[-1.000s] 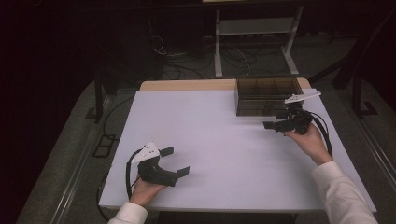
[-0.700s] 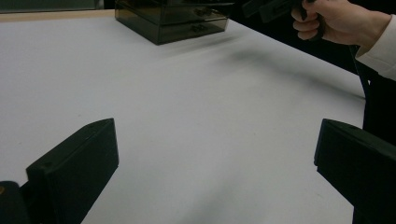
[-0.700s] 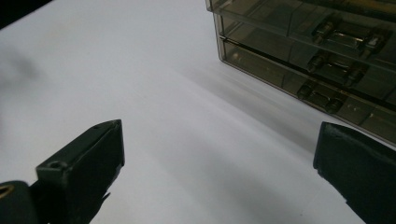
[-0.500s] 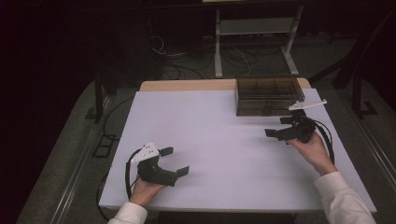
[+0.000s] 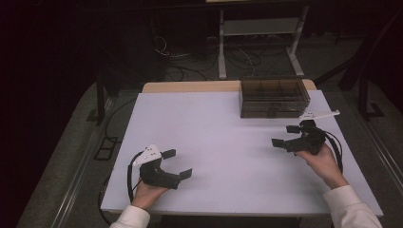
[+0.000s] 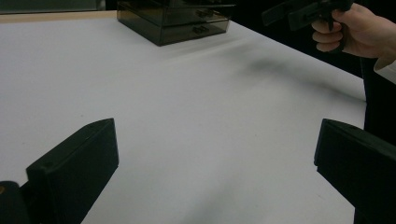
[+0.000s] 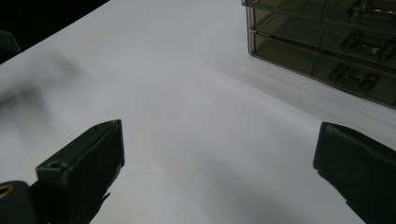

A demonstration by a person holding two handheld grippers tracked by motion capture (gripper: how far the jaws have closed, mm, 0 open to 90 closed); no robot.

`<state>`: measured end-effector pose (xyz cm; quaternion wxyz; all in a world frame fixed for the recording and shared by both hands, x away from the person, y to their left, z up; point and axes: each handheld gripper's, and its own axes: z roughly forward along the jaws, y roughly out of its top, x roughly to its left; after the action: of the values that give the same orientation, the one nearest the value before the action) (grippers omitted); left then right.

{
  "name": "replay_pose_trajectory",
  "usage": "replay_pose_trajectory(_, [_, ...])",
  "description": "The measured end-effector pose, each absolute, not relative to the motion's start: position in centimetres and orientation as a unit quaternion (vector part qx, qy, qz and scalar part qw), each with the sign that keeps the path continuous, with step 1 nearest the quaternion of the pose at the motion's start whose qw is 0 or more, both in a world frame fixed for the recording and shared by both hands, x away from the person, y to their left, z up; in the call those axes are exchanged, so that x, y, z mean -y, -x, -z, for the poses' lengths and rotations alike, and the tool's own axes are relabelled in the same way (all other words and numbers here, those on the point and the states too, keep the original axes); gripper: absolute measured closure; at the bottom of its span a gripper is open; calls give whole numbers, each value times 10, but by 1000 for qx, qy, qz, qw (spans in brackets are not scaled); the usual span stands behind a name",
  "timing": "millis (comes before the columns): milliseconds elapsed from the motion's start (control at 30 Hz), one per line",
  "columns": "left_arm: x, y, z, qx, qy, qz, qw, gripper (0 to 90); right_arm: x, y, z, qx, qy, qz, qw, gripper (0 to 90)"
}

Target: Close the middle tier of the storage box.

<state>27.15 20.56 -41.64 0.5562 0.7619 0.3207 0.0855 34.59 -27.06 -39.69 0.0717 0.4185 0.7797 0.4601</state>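
Your work centres on the smoked-plastic drawer box (image 5: 274, 96), which sits at the far right of the white tabletop (image 5: 223, 142) with every drawer front flush and shut, as far as the gripper views show. Your right gripper (image 5: 285, 137) hangs just in front of the box, near it but not touching; its jaws have just been opening and now stand wide, with nothing between them. Your left gripper (image 5: 177, 164) rests low at the near left, well apart from the box, jaws also spread wide and empty.

By my reading, either a drawer has just been let go or none has been taken yet; nothing lies out on the tabletop, so whatever remains means reaching back to a drawer handle (image 7: 354, 76).

No brand, label or writing is readable anywhere on the box, grippers or tabletop.
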Motion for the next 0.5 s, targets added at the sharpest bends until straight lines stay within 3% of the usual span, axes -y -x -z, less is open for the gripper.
replay_pose_trajectory(500, [-207, -272, 416, -323, -761, -85, 557, 0, 273, -323, 405, -772, -416, -476, 71, 14])
